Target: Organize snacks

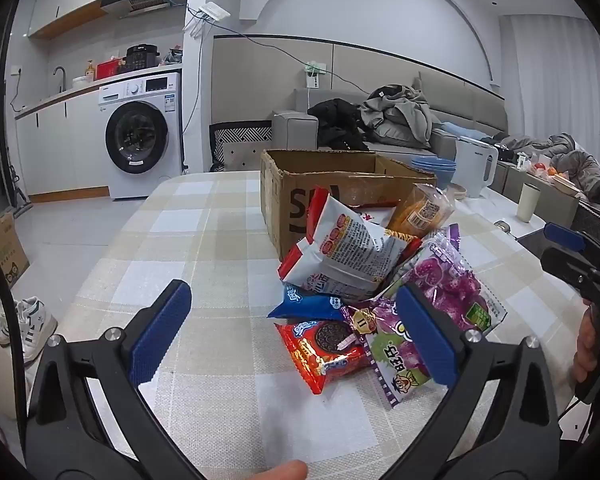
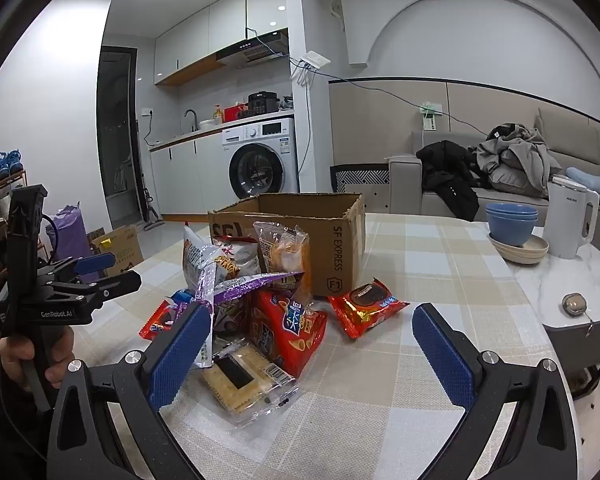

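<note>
A heap of snack packets lies on the checked tablecloth, pressed against the near side of one open cardboard box. Counted across both views: two red cookie packets, one at the left edge of the heap and one lying apart on its right; one blue cookie packet; two purple candy bags, one in front and a larger one behind it; one red chip bag; one clear cracker pack; one white noodle bag; one orange-tinted clear pack leaning on the box. More may be buried underneath; the pile hides its middle.

The left gripper hovers over the heap's near left edge, jaws spread wide, holding nothing. The right gripper hovers likewise, fully spread and empty, with the cracker pack and chip bag between its fingers.

Further right stand one stack of blue bowls on beige plates and one white kettle.
</note>
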The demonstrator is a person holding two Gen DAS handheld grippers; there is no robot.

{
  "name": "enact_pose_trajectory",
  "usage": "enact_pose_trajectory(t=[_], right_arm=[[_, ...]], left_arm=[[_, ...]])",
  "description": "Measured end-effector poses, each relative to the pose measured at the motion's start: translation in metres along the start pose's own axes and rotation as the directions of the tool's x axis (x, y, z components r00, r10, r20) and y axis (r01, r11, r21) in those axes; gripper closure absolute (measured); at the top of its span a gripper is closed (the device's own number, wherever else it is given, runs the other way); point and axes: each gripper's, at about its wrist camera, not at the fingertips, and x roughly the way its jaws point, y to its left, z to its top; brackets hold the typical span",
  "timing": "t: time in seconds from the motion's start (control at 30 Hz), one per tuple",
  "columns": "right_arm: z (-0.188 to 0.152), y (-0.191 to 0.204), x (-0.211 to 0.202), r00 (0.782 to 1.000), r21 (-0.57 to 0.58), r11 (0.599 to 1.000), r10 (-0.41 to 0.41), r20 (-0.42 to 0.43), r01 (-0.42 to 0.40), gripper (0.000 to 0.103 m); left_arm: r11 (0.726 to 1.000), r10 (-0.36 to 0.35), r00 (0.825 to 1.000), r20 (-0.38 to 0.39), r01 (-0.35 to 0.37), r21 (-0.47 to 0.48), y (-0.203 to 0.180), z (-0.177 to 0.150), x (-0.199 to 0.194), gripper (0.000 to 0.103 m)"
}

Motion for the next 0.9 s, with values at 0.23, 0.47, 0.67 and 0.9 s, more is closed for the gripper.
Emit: enact_pose_trajectory(t=[0.23,0.47,0.67,0.9], right_arm=[[0.0001,-0.0001,-0.0001,1.000,0.000,1.000,0.000,0.002,0.000,0.000],[0.0000,-0.0004,-0.0001,1.000,0.000,1.000,0.001,0.002,-0.001,0.000],[-0.0002,-0.0004,-0.0001,1.000,0.000,1.000,0.001,0.002,-0.001,0.000],[-0.0003,-0.0004,0.0002,1.000,0.000,1.000,0.001,0.002,-0.001,0.000]], left_arm=[[1.000,-0.003,1.000,0.005,0.003,-0.004,0.0029,0.0003,0.0001,0.001],[1.000,-0.012,1.000,0.011,0.012,0.017,-0.0021,0.0000,-0.0011,0.001],[1.000,-0.011,1.000,0.009,0.010,0.020,-0.0022,0.0008,-0.0023,0.001],[1.000,-0.016,1.000,0.013,0.016,0.024,-0.0046,-0.0006,0.0021,0.001]])
